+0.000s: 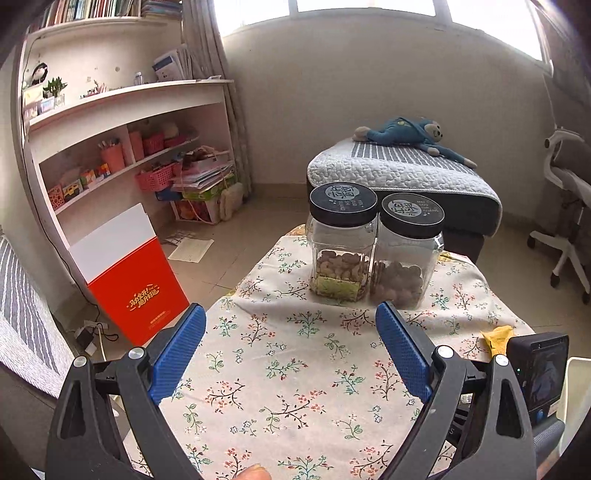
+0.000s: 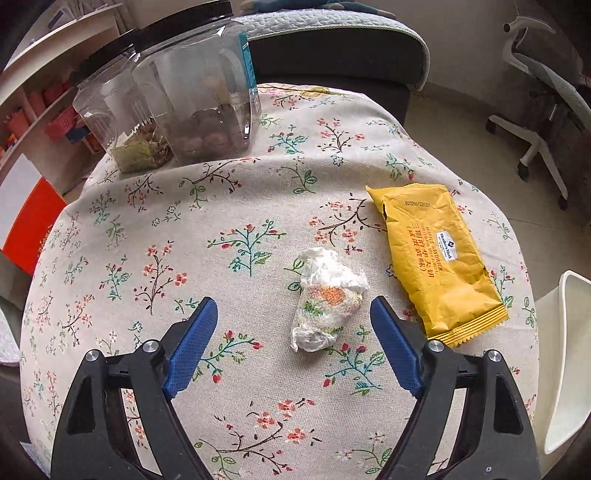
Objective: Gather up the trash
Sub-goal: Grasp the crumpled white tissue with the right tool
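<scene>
Right tool [image 2: 293, 310] gapes over crumpled tissue [image 2: 327, 301] beside yellow wrapper [image 2: 436, 258].

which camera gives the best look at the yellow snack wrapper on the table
The right wrist view: the whole yellow wrapper lies flat on the floral tablecloth, print readable, beside the crumpled tissue. The left wrist view shows only one yellow corner, the rest hidden behind the other gripper's camera.

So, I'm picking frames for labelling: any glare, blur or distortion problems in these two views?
Left wrist view: the bright window is blown out to white, and the white bookshelf bows under fisheye curvature. Right wrist view: even, soft light, the crumpled white tissue and yellow snack wrapper sharp, the flowered tablecloth bulging.
</scene>
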Demonstrator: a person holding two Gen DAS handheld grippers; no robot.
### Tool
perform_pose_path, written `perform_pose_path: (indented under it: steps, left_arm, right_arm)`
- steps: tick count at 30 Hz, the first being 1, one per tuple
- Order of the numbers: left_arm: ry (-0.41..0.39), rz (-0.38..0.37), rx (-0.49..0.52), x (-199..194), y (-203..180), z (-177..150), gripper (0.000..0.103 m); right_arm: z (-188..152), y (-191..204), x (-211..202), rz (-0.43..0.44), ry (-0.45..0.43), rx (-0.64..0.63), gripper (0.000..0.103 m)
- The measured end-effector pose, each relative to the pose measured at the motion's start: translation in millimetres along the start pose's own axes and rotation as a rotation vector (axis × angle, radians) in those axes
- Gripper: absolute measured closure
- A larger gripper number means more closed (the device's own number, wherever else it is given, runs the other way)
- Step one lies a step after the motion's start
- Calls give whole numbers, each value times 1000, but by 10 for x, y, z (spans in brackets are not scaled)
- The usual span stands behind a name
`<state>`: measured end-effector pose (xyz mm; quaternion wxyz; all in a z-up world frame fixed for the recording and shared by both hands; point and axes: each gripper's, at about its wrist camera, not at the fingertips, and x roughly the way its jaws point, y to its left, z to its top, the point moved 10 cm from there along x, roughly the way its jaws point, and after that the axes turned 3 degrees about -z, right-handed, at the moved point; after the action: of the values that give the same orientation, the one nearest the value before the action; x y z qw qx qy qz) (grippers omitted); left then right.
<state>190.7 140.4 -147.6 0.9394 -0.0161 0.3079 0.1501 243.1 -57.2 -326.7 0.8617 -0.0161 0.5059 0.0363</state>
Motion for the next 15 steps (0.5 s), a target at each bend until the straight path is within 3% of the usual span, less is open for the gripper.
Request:
perform_pose_path:
  steps: [1,2,4,7,10,15]
  left_arm:
    - [9,2,-3,36,30,-9,13]
    - [18,0,-8,62,44,-19,13]
    - [33,-7,-20,106,47,-23,13]
    - [52,-35,-25,156,-47,-17,13]
    - [91,-98,-33,196,-271,-18,13]
    - [192,-208,-24,284,-842,-180,13]
  right_arm:
    - [1,-13,34,-9,1,-5,44]
    - [28,-31,31,-14,-15,-13,49]
    - [55,-52,6,9,-22,-9,75]
    - [57,-98,-133,53,-20,22,75]
    - [115,-214,-479,56,-82,15,75]
    - [227,-809,-1106,32,-191,82,75]
